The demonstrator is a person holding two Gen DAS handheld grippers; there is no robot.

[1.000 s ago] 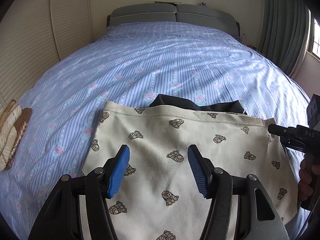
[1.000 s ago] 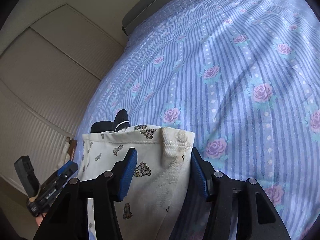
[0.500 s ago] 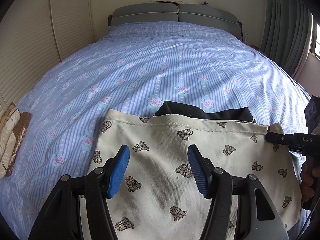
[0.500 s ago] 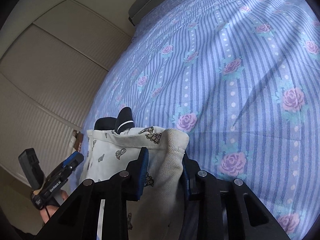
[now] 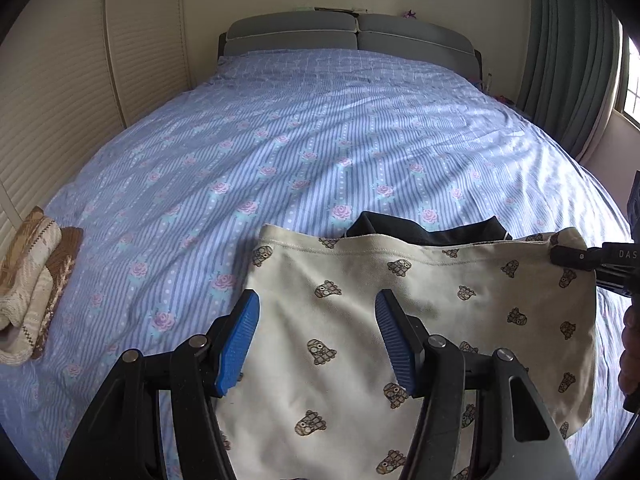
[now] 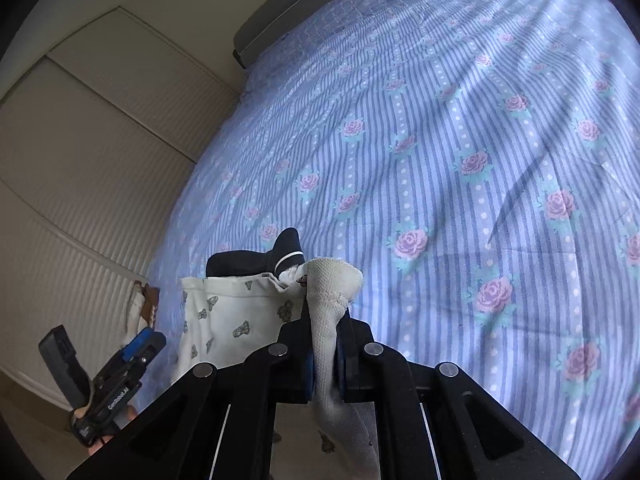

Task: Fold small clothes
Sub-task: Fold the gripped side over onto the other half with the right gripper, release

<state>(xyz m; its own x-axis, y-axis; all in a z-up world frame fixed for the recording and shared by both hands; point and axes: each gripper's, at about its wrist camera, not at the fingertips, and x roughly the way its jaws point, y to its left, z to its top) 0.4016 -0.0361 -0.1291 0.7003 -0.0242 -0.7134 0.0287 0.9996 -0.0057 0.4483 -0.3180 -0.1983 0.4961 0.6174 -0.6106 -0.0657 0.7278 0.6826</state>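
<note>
A cream garment (image 5: pixel 440 312) printed with small brown figures lies on the blue striped bed. A dark garment (image 5: pixel 424 228) pokes out from under its far edge. My left gripper (image 5: pixel 316 336) hovers open over the cream garment's left half, its blue pads (image 5: pixel 240 332) apart and pinching nothing. My right gripper (image 6: pixel 324 320) is closing tight on the cream garment's far right corner (image 6: pixel 334 280), pads pressing the cloth and bunching it upward. In the left wrist view the right gripper (image 5: pixel 564 256) shows as a black tip at that corner, which is raised off the bed.
A folded beige and brown knit piece (image 5: pixel 28 284) sits at the bed's left edge. Louvred wardrobe doors (image 5: pixel 52 100) run along the left. A grey headboard (image 5: pixel 348 34) stands at the far end and green curtains (image 5: pixel 568 60) hang at the right. Floral bedding (image 5: pixel 320 128) stretches beyond the garments.
My right gripper went from open around the cloth's corner to shut on it, and lifted it. In the left wrist view the garment slid right and lower in frame.
</note>
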